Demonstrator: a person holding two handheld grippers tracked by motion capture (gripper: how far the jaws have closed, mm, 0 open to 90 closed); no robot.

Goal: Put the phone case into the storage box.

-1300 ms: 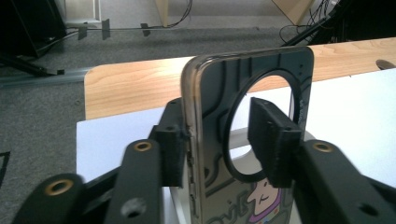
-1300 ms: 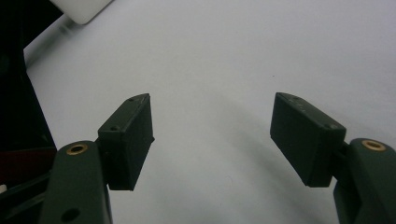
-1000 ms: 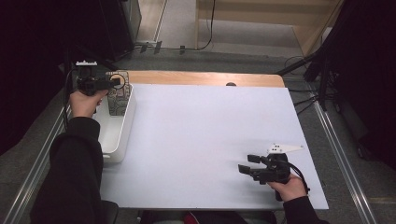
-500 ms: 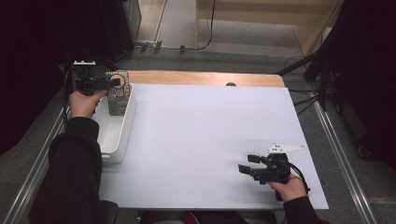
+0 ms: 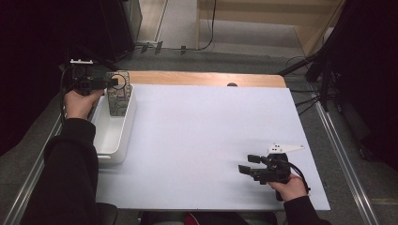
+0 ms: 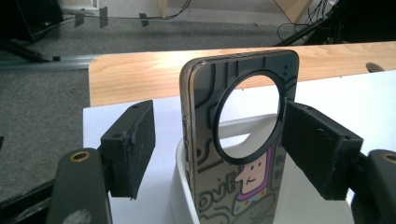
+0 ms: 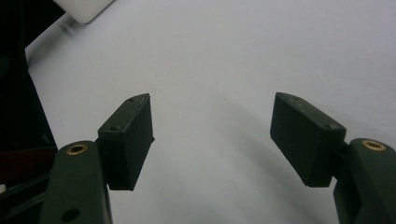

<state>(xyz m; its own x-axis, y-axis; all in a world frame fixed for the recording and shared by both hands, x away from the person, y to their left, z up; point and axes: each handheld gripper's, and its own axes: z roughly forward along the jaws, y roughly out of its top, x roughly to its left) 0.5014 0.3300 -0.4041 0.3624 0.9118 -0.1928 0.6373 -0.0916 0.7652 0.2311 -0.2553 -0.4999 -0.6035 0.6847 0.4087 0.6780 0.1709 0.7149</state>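
Left gripper (image 6: 217, 140), held at the far left corner of the table: its two black, blocky, matte jaws have just been opening and stand apart with a phone case (image 6: 238, 140) between them. The right jaw's pad sits at the case's edge, touching or nearly so; the left pad is clear of it, so the case is released rather than clamped. The case is a flat, round-cornered rectangle with a glossy printed cartoon pattern and a large circular cut-out ringed in black. It stands upright on its short end in the far end of a white bin (image 5: 112, 136), a smooth, round-cornered plastic trough lying along the table's left edge. Right gripper (image 7: 212, 135), near the table's front right corner: jaws spread wide and empty, hovering over the bare white sheet (image 5: 211, 140). This matte sheet covers the table; a strip of wooden tabletop (image 5: 206, 78) shows along the far edge. Between bin and right gripper the sheet lies open.
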